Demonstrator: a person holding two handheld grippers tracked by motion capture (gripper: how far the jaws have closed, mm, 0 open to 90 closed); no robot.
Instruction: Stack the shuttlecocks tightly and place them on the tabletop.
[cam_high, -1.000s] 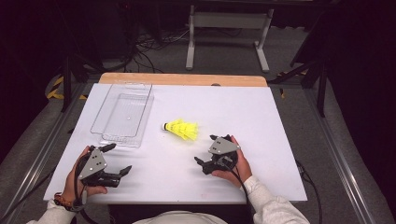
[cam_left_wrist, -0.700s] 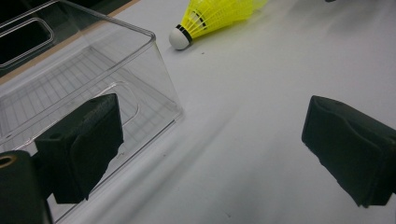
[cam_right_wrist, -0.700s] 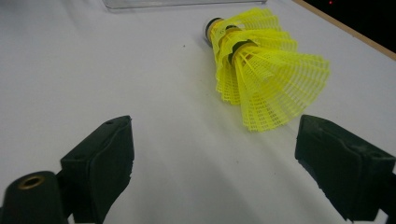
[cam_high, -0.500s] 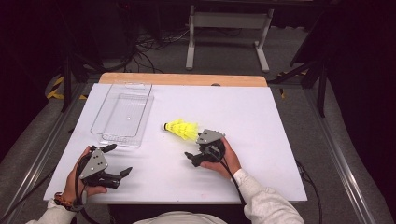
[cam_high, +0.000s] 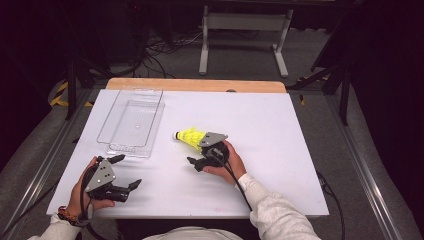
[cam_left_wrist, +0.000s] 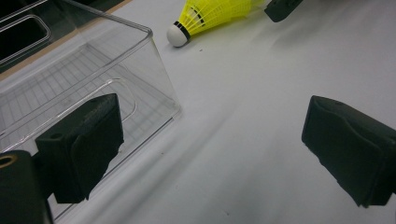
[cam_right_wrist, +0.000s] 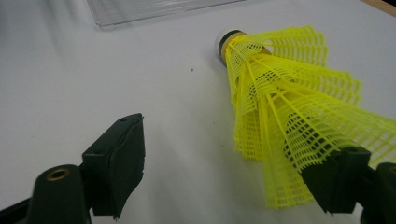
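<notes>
Shuttlecock (cam_right_wrist: 289, 116) is the thing to take, and the right gripper (cam_high: 200, 159) is much the nearer one. Its jaws have just been closing but stand apart, gripping nothing: one pad touches the skirt's wide end, the other is on bare table (cam_high: 280, 125). The shuttlecock's long axis runs away from that gripper, cork end toward the clear tray (cam_high: 131, 122). The left gripper (cam_high: 125, 172) is open and empty, well apart from it.

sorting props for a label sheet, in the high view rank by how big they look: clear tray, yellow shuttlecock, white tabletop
1. white tabletop
2. clear tray
3. yellow shuttlecock, partly covered by the right gripper, though plainly the smallest
</notes>
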